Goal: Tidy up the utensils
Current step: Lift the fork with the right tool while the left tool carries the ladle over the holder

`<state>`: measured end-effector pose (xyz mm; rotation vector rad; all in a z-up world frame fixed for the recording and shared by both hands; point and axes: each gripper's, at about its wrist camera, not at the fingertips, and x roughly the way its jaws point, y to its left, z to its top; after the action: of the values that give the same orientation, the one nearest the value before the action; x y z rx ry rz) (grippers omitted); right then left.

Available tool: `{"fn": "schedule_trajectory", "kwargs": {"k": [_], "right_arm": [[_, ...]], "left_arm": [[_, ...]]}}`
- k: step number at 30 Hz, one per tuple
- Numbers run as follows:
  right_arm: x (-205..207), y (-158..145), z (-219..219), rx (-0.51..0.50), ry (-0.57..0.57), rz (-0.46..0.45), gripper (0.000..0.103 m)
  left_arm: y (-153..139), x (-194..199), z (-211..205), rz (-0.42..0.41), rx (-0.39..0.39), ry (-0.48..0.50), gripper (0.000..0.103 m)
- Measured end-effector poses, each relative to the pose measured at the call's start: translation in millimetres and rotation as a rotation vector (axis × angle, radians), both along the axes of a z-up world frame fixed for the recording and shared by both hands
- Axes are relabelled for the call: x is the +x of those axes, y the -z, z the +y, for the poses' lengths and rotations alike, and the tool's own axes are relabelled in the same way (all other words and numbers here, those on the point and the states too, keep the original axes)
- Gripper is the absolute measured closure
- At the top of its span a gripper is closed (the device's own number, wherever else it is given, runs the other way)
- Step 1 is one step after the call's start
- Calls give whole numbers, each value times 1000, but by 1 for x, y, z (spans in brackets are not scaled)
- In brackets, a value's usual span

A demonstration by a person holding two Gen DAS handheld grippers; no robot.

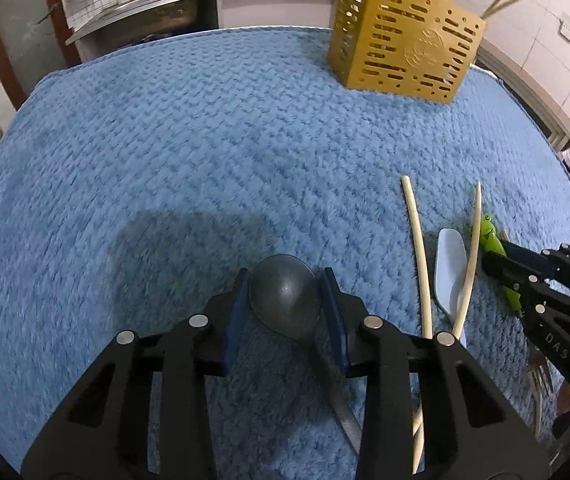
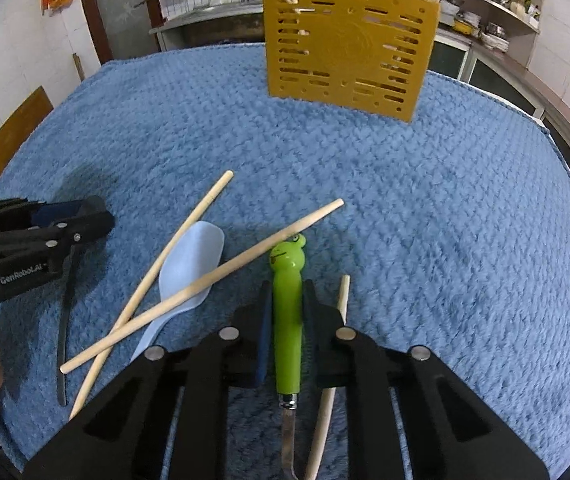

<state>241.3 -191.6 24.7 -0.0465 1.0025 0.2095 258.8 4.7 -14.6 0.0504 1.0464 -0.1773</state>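
Note:
My left gripper point(image 1: 285, 280) is shut on the bowl of a black spoon point(image 1: 285, 298) low over the blue mat; its handle trails back under the right finger. It also shows in the right wrist view point(image 2: 85, 216), with the spoon's handle point(image 2: 65, 320) below it. My right gripper point(image 2: 285, 292) is shut on the green frog-handled utensil point(image 2: 287, 312), whose metal end points back toward the camera. The right gripper shows in the left wrist view point(image 1: 497, 262). Two crossed chopsticks point(image 2: 205, 276) lie over a light blue spoon point(image 2: 189, 276). A yellow slotted utensil holder point(image 2: 349, 56) stands at the far side.
A blue textured mat point(image 2: 445, 220) covers the table. A third chopstick point(image 2: 333, 352) lies just right of the frog utensil. A fork point(image 1: 539, 384) lies near the right gripper. A kitchen counter and shelves stand beyond the table.

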Motion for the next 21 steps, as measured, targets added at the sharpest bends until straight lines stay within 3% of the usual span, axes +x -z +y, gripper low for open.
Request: {"fn": "schedule_trajectory", "kwargs": {"k": [11, 21], "right_arm": [[-2, -4, -8, 41, 20, -25, 88], [-20, -45, -41, 169, 87, -177, 88]], "left_arm": [[-4, -1, -1, -52, 6, 11, 69], [-60, -26, -1, -270, -8, 26, 69]]}}
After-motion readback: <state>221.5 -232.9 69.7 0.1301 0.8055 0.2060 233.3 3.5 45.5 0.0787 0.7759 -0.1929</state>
